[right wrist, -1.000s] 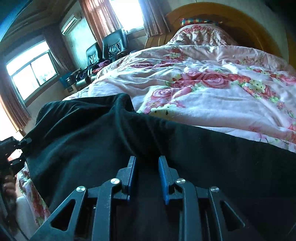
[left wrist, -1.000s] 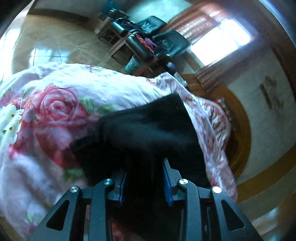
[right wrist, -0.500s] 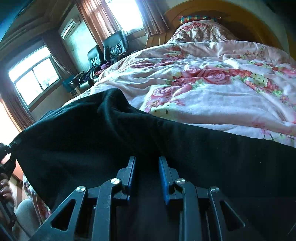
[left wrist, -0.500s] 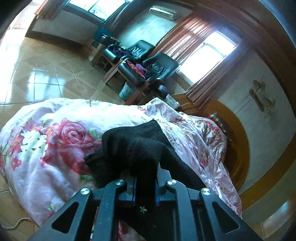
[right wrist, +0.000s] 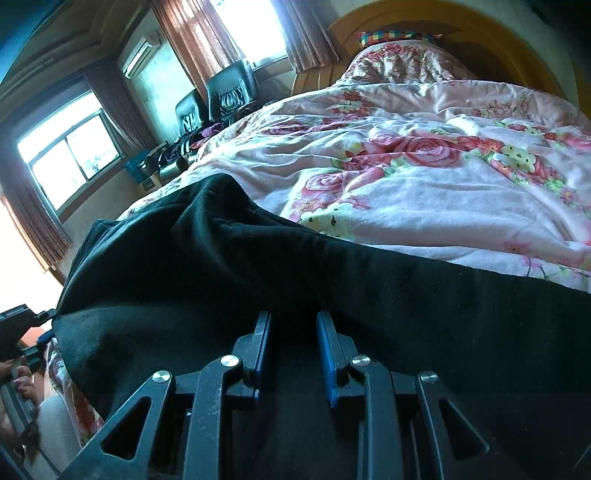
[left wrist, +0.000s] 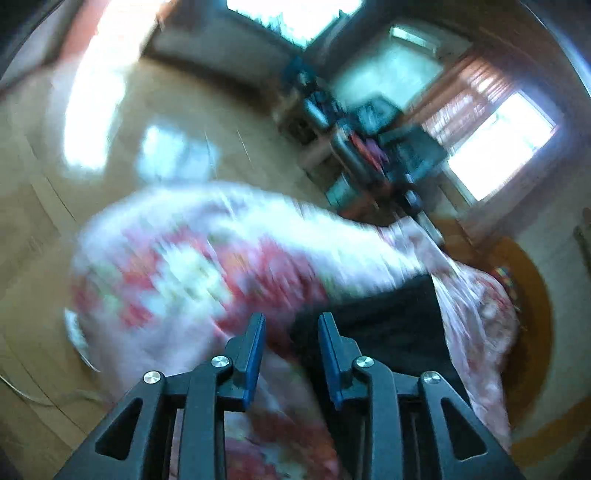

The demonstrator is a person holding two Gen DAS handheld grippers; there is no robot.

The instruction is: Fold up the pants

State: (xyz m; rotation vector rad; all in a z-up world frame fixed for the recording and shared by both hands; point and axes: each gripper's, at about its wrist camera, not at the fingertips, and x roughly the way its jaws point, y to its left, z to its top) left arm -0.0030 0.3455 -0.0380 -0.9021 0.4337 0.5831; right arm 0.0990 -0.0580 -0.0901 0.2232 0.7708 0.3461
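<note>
Black soft-fabric pants [right wrist: 258,280] lie spread across the near end of a bed, on a pink quilt printed with red roses [right wrist: 424,177]; they fill the lower half of the right wrist view. No brand, label or readable writing shows on the cloth, the grippers or anything in the room.

The right gripper [right wrist: 293,332] has its blue-padded fingers [right wrist: 327,354] set narrowly apart with the dark fabric bunched between them, so it is clamped on the pants near their close edge.

The left gripper [left wrist: 291,339] looks onto a heavily blurred scene. Its jaws are opening, and through the gap I see only quilt and the edge of the pants [left wrist: 388,321] lying beyond and to the right of the fingertips; nothing is between the pads. In the right wrist view that gripper shows at the far left [right wrist: 22,332], beside the pants' left edge, with a person's fingers [right wrist: 22,380] on its handle.

A curved wooden headboard [right wrist: 480,33] stands behind a floral pillow [right wrist: 402,62].
</note>
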